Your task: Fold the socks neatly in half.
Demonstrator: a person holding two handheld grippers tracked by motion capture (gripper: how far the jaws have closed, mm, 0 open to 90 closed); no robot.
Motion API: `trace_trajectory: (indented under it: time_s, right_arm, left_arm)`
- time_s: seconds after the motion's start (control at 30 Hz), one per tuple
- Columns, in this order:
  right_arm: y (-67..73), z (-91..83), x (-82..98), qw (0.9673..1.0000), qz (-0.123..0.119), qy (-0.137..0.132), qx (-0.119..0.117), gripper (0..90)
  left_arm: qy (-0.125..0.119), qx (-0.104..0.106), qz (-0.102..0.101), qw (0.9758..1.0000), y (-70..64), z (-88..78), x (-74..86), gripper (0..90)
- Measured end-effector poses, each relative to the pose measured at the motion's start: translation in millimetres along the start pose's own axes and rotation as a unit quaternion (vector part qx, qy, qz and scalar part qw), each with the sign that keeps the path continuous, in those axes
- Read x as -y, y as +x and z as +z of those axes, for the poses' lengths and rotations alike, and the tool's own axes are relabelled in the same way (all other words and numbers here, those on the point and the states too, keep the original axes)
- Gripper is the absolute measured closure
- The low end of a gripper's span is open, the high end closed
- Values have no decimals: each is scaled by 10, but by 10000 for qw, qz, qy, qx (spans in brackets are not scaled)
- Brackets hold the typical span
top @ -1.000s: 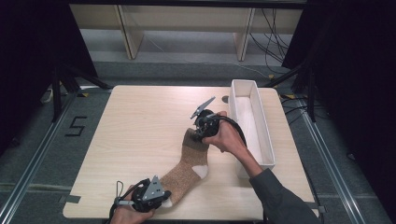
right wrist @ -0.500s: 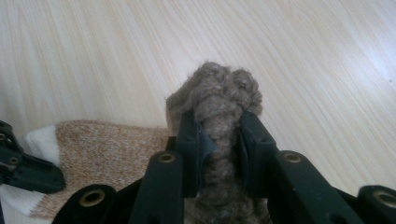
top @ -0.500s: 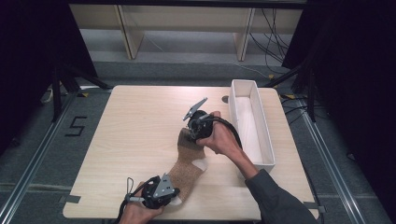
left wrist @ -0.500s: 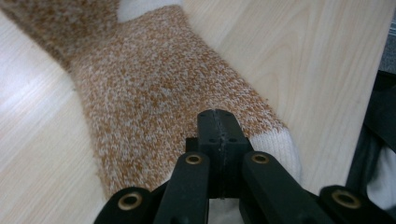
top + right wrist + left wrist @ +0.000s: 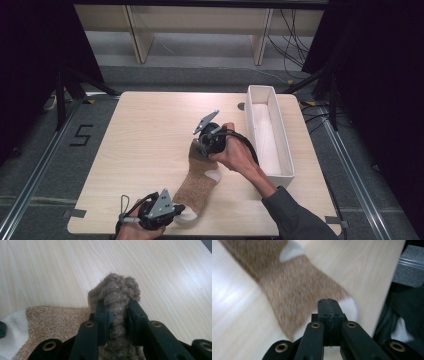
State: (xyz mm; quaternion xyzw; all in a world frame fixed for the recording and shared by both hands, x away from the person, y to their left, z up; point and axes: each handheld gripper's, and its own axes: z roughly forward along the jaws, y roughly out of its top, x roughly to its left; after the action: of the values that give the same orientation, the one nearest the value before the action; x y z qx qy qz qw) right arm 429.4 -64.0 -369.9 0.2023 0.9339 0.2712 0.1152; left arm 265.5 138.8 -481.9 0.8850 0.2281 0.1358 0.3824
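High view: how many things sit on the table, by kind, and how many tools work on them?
Fuzzy brown sock with white heel and toe: 1
Long white rectangular bin: 1
Handheld black two-jaw tools: 2, the left tool at the toe, the right tool clamped on the bunched cuff
Total: 4

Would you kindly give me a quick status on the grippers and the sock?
Right gripper shut on sock cuff. Left gripper shut at the white toe, grip unclear. Sock flat on table. White bin alongside, nothing blocking.
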Motion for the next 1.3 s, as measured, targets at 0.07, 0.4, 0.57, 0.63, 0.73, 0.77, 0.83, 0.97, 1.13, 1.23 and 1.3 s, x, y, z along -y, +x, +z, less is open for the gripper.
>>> trace_trajectory:
  time_s: [0.07, 0.4, 0.57, 0.63, 0.73, 0.77, 0.83, 0.97, 1.13, 1.23, 1.3]
  right_arm:
    - [11, 29, -29, 10000, 26, 49, 15, 728]
    - [290, -34, -7, 9994, -160, -185, -233, 728]
    - [512, -13, 120, 9984, -342, -338, -282, 728]
    - [631, 33, 192, 9982, -449, -280, -265, 728]
    - [752, 68, 278, 9980, -477, -309, -294, 727]
    - [773, 73, 294, 9976, -527, -338, -302, 727]
    - [826, 78, 319, 9976, -543, -305, -314, 725]
    - [871, 132, 374, 9976, -532, -271, -361, 724]
    - [912, 219, 446, 9975, -586, -180, -361, 713]
    - [983, 261, 458, 9972, -643, -142, -350, 698]
    - [1057, 282, 452, 9968, -727, -120, -307, 693]
  left_arm:
    - [75, 22, -77, 9999, 22, 82, 53, 898]
    - [257, -89, 15, 9996, 37, 310, -3, 899]
    - [241, -117, 72, 9996, 31, 302, 2, 899]
    - [230, -91, -57, 9997, 23, 309, 7, 899]
    - [234, -108, -4, 9997, 34, 299, 10, 899]
    - [209, -108, -3, 9997, 34, 301, 12, 898]
    - [159, -92, -118, 9998, 27, 298, 22, 898]
    - [-134, 13, -282, 9995, 65, 186, 35, 855]
    - [-328, -141, -391, 9986, 34, -173, 160, 847]
    - [-370, -172, -611, 9973, 40, -214, 258, 851]
    - [-297, -213, -621, 9974, 73, -222, 264, 850]
